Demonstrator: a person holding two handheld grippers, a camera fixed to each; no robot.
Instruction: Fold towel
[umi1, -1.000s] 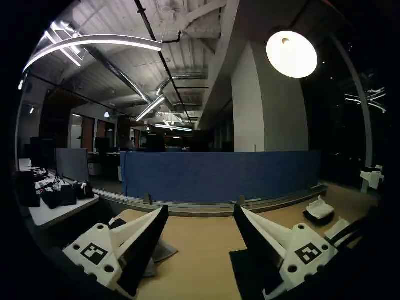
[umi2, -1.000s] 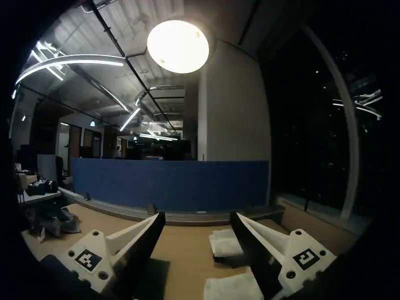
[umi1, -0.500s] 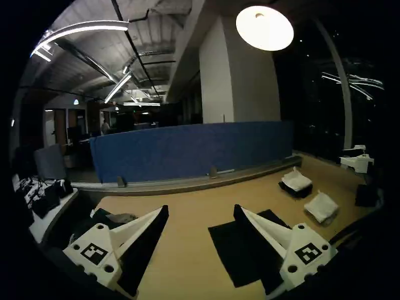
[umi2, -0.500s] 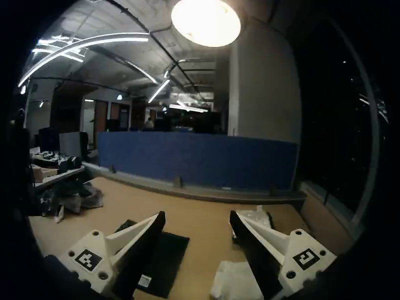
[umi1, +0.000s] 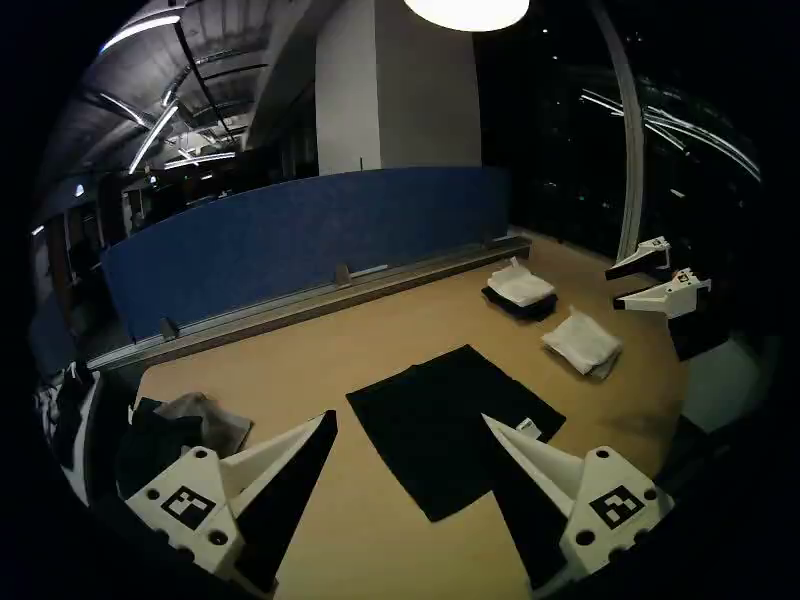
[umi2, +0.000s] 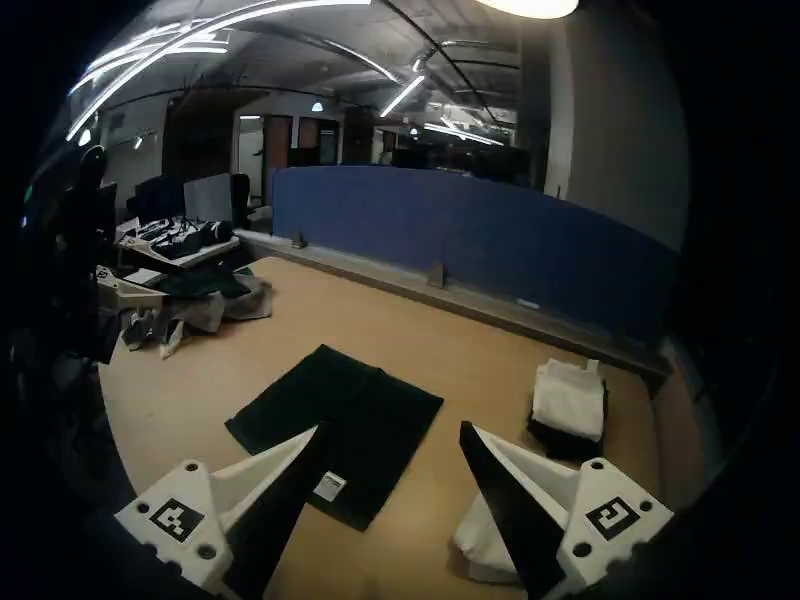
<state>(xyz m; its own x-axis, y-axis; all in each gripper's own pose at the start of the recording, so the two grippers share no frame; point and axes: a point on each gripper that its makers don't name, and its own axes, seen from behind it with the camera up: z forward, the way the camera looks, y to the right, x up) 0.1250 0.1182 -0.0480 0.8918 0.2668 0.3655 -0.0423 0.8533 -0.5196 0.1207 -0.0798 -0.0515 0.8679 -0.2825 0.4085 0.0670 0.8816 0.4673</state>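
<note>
1. Now, in the left gripper view, the left gripper (umi1: 408, 417) hovers over the near part of the wooden table (umi1: 300, 360), fingers spread wide with nothing between them.
2. Just beyond the fingers, the dark towel (umi1: 430, 400) lies flat and unfolded on the table, its near right corner hidden behind one finger.
3. Farther right lies a folded white towel (umi1: 582, 340), and beyond it a white towel on a dark one (umi1: 518, 287). At the far right the right gripper (umi1: 614, 288) is held with its fingers apart.
4. A grey cloth pile (umi1: 195, 420) sits near left, and a blue partition (umi1: 300, 240) lines the far edge.
5. Next, in the right gripper view, the right gripper (umi2: 392, 426) is spread and empty above the table (umi2: 200, 380). The dark towel (umi2: 335, 415) lies flat just beyond its left finger, with a white tag (umi2: 327, 487) at the near edge.
6. The stacked white towel (umi2: 568, 400) lies far right, and another white towel (umi2: 470, 535) lies near, partly behind the right finger.
</note>
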